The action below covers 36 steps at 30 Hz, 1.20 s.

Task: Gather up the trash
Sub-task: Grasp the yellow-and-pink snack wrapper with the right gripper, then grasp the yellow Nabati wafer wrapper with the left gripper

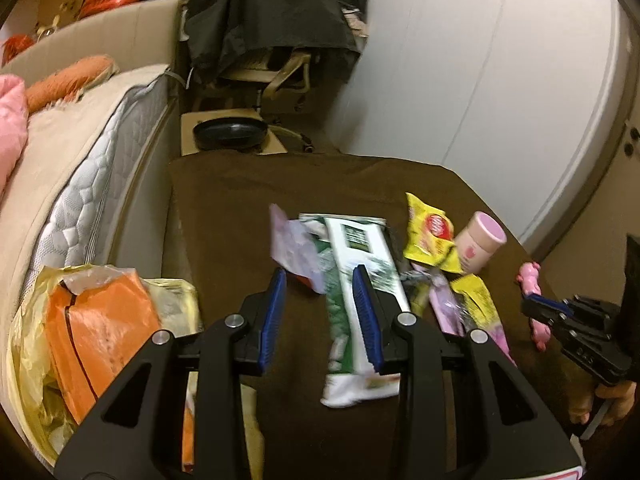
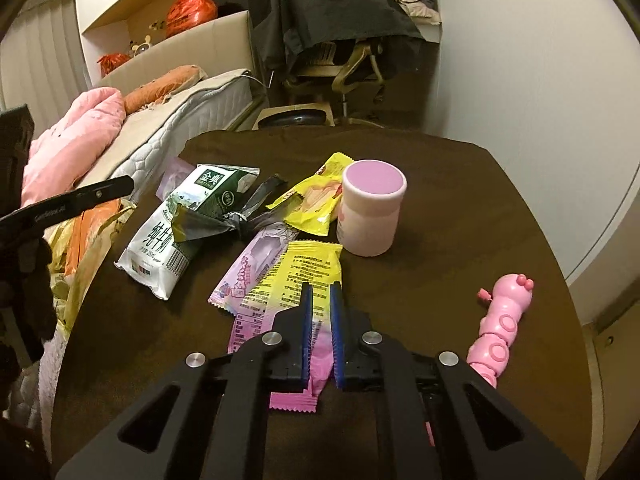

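Brown-clothed table point(image 2: 440, 208) beside a bed: the right gripper point(image 2: 322, 320) pinches a pink wrapper point(image 2: 316, 376), light, limp, best held at its edge; left gripper point(image 1: 320, 316) hangs half-open, empty, over a milk pouch point(image 1: 352, 280).

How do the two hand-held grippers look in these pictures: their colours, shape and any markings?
Both look alike. The left gripper and the right gripper have black angular bodies with cut-out openings, round silver bolts at the pivots, and two straight fingers lined with ribbed blue pads. Seen from the side, the right gripper carries faint pale lettering, too blurred to read. No cables show. No sleeve is clearly visible.
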### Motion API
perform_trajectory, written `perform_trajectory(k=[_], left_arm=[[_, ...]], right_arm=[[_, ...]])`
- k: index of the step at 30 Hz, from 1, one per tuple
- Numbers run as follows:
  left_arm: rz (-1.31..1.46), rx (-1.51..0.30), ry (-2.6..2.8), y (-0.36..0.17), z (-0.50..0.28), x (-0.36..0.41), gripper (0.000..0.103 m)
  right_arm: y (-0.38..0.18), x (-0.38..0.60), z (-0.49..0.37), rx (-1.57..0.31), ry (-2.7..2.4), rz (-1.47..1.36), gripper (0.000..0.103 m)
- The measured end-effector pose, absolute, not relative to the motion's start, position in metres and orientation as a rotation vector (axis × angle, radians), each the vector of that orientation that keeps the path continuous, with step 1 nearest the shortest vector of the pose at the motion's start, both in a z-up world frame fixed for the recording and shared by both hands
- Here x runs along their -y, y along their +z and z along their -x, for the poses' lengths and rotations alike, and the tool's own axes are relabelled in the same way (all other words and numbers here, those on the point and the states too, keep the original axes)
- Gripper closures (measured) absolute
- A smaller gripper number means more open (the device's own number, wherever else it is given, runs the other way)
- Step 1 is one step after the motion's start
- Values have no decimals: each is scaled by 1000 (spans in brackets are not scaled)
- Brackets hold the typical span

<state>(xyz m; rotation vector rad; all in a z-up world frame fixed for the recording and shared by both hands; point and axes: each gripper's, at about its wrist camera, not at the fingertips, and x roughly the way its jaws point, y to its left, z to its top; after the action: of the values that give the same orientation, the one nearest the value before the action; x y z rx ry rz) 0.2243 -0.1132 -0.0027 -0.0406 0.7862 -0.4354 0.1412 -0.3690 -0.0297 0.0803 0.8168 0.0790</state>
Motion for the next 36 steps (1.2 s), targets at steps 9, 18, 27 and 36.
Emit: perform_trajectory(k=[9,18,27,36], left_arm=[[83,-810,-443,-6,-243,103,70],[-6,-778,-509,2,-233,141,69],[-42,-790,-652,4,-239,198,68],[-228,-964,-676,-36,-290,289,60]], right_arm=[[-44,368,-157,-851,156,-146,48],[-74,365,-179,-958,165,-186,58],[-52,385,-147,-869,120,-113,85],[-40,431,-124,-790,48,-161,85]])
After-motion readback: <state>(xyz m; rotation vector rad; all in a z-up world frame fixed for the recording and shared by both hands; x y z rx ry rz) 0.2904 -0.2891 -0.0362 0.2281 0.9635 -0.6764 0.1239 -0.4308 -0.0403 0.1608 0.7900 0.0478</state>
